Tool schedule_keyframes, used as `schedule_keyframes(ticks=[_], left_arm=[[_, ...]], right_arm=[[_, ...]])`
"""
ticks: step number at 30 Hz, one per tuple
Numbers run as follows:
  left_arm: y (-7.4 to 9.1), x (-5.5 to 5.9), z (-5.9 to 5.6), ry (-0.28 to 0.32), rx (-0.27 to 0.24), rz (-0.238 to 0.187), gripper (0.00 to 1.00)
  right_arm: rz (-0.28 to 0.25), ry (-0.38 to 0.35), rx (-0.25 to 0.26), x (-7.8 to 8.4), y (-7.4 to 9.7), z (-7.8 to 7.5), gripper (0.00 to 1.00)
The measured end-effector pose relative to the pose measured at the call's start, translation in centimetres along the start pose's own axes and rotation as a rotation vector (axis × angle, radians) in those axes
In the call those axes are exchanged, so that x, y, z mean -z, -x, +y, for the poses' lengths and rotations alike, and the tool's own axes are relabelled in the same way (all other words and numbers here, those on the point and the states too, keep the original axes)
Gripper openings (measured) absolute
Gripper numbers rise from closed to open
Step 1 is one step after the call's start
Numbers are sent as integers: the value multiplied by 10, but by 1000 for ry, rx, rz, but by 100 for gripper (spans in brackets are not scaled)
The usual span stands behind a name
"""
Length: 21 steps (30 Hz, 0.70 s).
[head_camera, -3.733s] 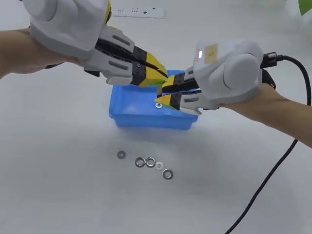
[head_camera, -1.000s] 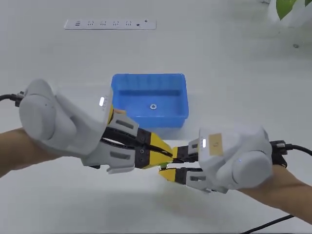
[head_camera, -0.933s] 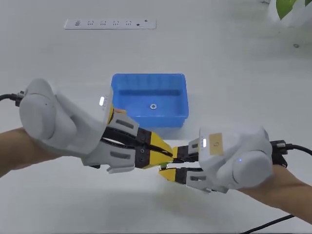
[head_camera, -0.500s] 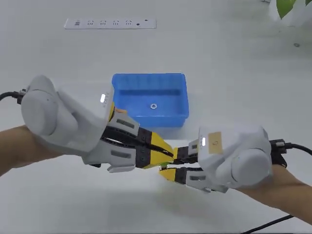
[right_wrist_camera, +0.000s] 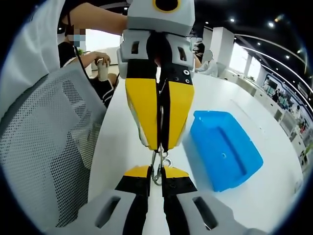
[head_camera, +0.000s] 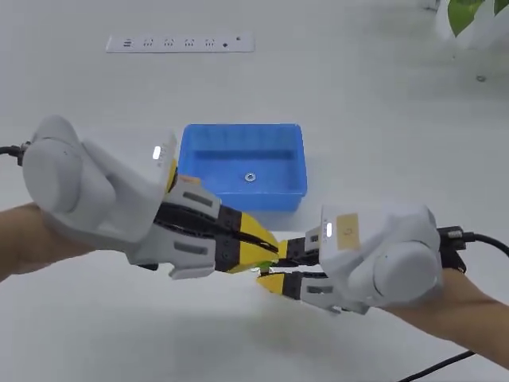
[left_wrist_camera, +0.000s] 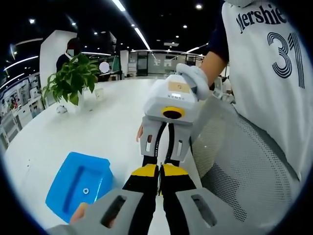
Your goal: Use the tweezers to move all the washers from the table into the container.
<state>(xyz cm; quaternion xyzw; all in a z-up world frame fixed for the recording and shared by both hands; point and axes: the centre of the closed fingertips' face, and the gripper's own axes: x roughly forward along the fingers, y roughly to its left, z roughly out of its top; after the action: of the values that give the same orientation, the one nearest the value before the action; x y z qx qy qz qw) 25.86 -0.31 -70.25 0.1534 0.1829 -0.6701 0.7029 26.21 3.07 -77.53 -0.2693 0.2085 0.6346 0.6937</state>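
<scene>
Both grippers, earlier raised over the blue container [head_camera: 242, 127], now sit low above the white table [head_camera: 382, 119] on its near side, tip to tip. Item: left gripper [head_camera: 269, 256], white body with yellow jaws, coming in from the left of the head view; jaws drawn narrow, almost meeting, with the upper end of the tweezers [right_wrist_camera: 157, 169] running in between them. Item: right gripper [head_camera: 274, 267], coming in from the right, black-and-yellow jaws also narrow, closed on the tweezers' lower part, as the right gripper view shows. Item: small silver ring [right_wrist_camera: 166, 158] just beside the tweezers near the left gripper's jaw ends; whether it is gripped or lying on the table cannot be told. Item: one washer [head_camera: 250, 177] lying on the container floor, near its middle, well apart from both grippers. Item: container, open-topped, upright, beyond the grippers. Item: white power strip [head_camera: 180, 43] at the far edge of the table. Item: green plant [head_camera: 469, 16] at the far right corner. Item: black cable [head_camera: 485, 243] trailing from the right gripper.
</scene>
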Motion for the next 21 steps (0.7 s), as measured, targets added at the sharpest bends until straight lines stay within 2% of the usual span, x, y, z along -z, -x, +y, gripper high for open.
schedule_keyframes(ticks=[11, 21], left_arm=[[20, -15, 4, -22, -21, -4, 5], [45, -35, 17, -60, -57, 8, 5]], right_arm=[[-16, 32, 26, -24, 6, -9, 9], [-36, 79, 54, -55, 11, -27, 10]])
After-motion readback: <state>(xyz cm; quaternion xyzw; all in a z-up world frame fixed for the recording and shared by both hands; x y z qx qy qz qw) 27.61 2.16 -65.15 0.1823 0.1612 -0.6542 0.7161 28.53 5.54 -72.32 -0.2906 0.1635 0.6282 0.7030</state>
